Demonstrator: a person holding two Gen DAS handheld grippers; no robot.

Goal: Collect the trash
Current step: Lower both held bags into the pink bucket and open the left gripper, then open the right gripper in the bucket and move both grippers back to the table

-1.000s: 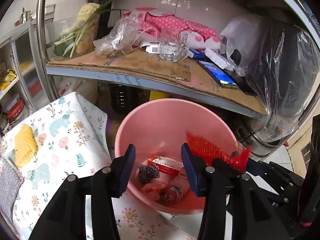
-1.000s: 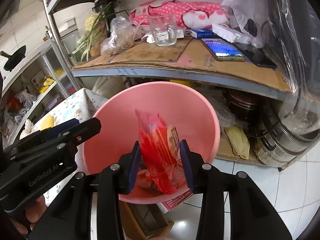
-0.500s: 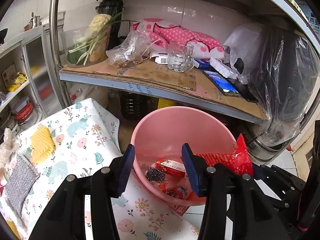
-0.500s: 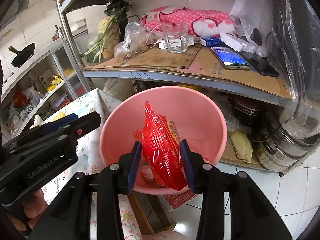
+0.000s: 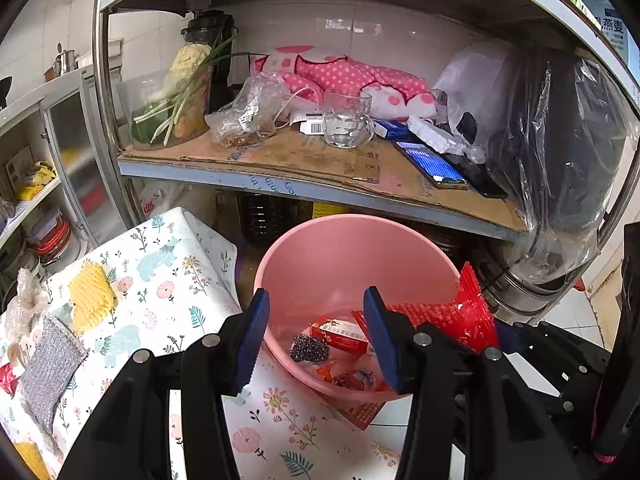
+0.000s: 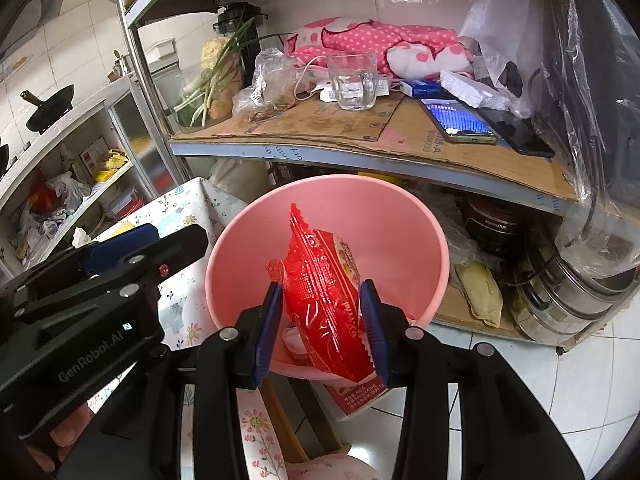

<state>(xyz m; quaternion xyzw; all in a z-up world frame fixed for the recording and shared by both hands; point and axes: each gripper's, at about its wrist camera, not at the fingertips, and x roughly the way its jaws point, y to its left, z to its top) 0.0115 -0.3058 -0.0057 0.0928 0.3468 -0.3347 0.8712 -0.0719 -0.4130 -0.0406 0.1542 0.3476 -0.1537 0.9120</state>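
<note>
The metal shelf (image 5: 320, 190) spans the back, its cardboard liner carrying a glass cup (image 5: 347, 122) and a lit phone (image 5: 434, 164). Below it sits the pink basin (image 6: 332, 204), beside the floral-clothed table (image 5: 168, 276). The right gripper (image 6: 322, 330) is clamped on a red snack wrapper (image 6: 320, 292), held upright over the basin. The left gripper (image 5: 314, 338) hangs with jaws apart, nothing between them. Down in the basin lie a red carton (image 5: 340, 334) and a steel scourer (image 5: 309, 349).
</note>
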